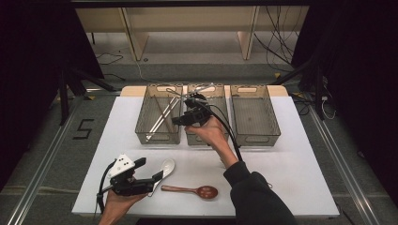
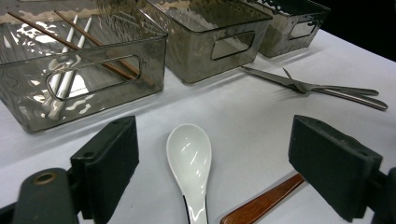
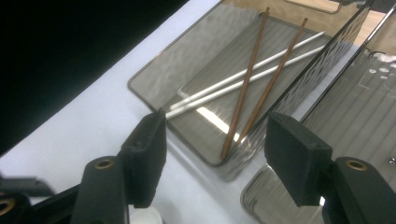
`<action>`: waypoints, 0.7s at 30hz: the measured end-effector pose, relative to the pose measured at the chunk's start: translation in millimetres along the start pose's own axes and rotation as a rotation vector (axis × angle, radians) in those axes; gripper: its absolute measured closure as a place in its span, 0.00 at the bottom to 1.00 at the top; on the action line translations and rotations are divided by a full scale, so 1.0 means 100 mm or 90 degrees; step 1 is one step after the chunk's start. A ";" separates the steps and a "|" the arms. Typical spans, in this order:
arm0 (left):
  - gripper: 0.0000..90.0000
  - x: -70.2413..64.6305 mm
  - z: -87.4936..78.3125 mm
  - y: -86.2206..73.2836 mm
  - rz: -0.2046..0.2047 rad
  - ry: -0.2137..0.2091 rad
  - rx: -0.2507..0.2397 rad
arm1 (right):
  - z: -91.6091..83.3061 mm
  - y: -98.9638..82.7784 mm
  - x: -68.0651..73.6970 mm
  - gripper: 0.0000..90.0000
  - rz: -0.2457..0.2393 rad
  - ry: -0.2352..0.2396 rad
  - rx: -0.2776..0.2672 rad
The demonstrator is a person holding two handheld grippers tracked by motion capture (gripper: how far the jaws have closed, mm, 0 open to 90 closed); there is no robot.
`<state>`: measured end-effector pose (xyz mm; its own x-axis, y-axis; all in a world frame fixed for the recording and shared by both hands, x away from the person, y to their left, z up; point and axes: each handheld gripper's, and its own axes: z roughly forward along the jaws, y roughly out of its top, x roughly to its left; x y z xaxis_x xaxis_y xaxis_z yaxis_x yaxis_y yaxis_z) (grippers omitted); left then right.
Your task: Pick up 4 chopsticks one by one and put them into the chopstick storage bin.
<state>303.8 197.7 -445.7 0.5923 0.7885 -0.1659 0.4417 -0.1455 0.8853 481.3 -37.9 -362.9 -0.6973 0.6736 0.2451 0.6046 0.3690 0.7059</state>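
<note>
A white ceramic spoon (image 1: 168, 165) lies near the table's front, with its bowl between the open jaws of my left gripper (image 1: 151, 169). In the left gripper view the white spoon (image 2: 189, 156) sits in the gap of the left gripper (image 2: 215, 140), and neither pad touches it. A brown wooden spoon (image 1: 192, 190) lies just to its right. My right gripper (image 1: 180, 119) hangs open and empty over the edge between the left bin (image 1: 157, 133) and the middle bin (image 1: 209, 138). Below the right gripper (image 3: 217, 140), brown chopsticks (image 3: 245, 93) and silver chopsticks (image 3: 224, 86) lie in the left bin.
Three smoky clear bins stand in a row at the back of the white table (image 1: 291, 178), the right bin (image 1: 256, 115) among them. Metal cutlery (image 2: 317, 88) lies on the table in front of the middle bin (image 2: 215, 37). The person's right forearm (image 1: 234, 164) reaches across the centre.
</note>
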 end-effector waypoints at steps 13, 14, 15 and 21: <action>0.18 0.01 0.01 0.00 -0.002 0.000 0.003 | -0.27 -0.23 0.08 0.41 -0.041 0.017 0.002; 0.18 0.01 0.01 -0.01 -0.002 0.000 0.003 | -0.29 -0.26 0.09 0.40 -0.044 0.018 0.003; 0.18 0.01 0.01 -0.01 -0.002 0.000 0.004 | -0.30 -0.28 0.09 0.40 -0.048 0.020 0.003; 0.18 0.01 0.01 -0.01 0.004 -0.001 0.008 | -0.42 -0.41 0.08 0.39 -0.056 0.018 0.006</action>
<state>304.4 197.8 -446.6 0.5961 0.7864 -0.1617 0.4467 -0.1575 0.8807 434.7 -75.1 -362.0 -0.7582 0.6202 0.2014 0.5443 0.4319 0.7192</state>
